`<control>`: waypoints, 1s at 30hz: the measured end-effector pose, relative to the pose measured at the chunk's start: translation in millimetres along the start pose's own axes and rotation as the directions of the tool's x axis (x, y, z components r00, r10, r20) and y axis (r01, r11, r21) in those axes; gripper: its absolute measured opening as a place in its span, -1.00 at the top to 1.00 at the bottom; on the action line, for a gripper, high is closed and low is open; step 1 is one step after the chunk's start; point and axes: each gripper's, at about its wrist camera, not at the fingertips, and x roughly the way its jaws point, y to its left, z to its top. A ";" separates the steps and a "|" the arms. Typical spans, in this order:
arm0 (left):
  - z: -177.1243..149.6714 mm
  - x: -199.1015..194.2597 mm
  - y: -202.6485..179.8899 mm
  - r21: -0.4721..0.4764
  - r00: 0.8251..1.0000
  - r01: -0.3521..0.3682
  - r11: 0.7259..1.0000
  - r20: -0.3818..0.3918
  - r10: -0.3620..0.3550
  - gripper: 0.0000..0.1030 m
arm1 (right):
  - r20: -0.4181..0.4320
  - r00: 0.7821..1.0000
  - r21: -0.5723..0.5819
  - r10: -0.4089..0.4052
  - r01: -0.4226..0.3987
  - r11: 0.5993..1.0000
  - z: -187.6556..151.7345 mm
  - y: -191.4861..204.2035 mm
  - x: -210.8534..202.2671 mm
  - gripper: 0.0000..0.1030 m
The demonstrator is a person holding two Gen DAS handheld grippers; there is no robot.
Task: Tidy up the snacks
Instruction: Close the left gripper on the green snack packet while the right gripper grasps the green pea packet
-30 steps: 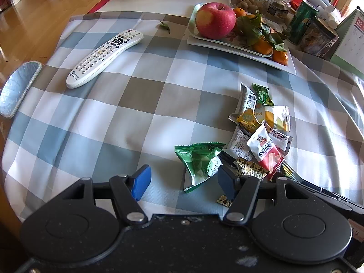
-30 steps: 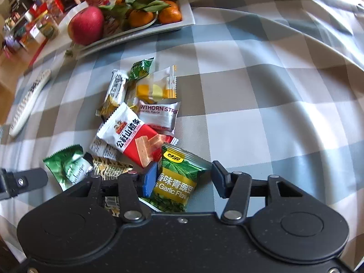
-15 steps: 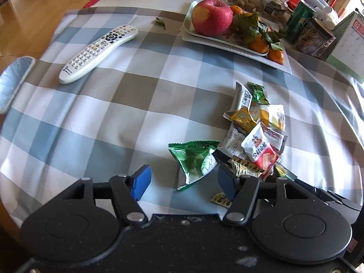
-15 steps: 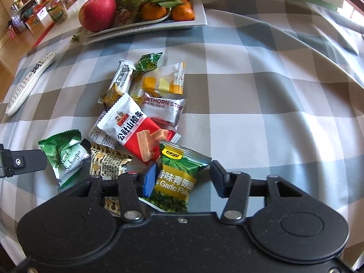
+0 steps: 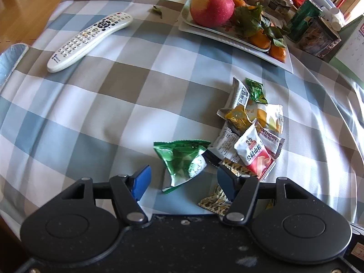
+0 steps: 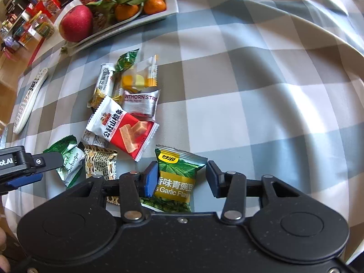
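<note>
Your right tool [image 6: 181,178] is wide open around the green pea bag [image 6: 176,178], gripping nothing yet. The bag lies flat on the desk [image 6: 250,91], long side pointing away from you. Your left tool [image 5: 183,180] is open too, with the green candy bag [image 5: 184,159] just ahead.

The left matte-black plastic two-finger gripper [image 5: 183,183] has two round speckled discs on its body, silver rivets at the linkage joints and blue rubber pads [image 5: 142,182]; the right matte-black plastic two-finger gripper [image 6: 182,178] matches it, with one blue pad and one dark; white lettering marks the left tool's side; bare skin shows at the lower left edge.
</note>
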 end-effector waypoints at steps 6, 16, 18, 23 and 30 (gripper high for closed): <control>2.0 16.5 -9.5 0.012 0.999 -0.025 1.000 -0.030 0.025 -0.16 | -0.013 1.000 0.014 -0.005 0.005 1.000 -0.5 1.8 0.5 -0.03; 8.4 30.5 -12.6 0.006 0.998 -0.067 0.998 -0.022 0.067 -0.11 | -0.030 1.000 0.001 -0.006 0.007 1.000 -5.1 4.5 -0.8 -0.03; 11.2 35.5 -12.7 -0.007 0.997 -0.077 0.997 -0.026 0.077 -0.11 | -0.029 0.999 -0.010 -0.017 0.016 1.000 -6.5 6.5 -0.9 -0.03; 17.8 51.3 -12.9 -0.021 0.994 -0.106 0.994 -0.026 0.106 -0.12 | -0.017 0.999 -0.051 -0.044 0.043 0.998 -9.0 12.5 -2.8 -0.03; 21.4 57.0 -10.7 -0.052 0.994 -0.110 0.993 -0.022 0.109 -0.08 | -0.028 0.999 -0.053 -0.046 0.045 0.998 -8.2 10.2 -4.6 -0.03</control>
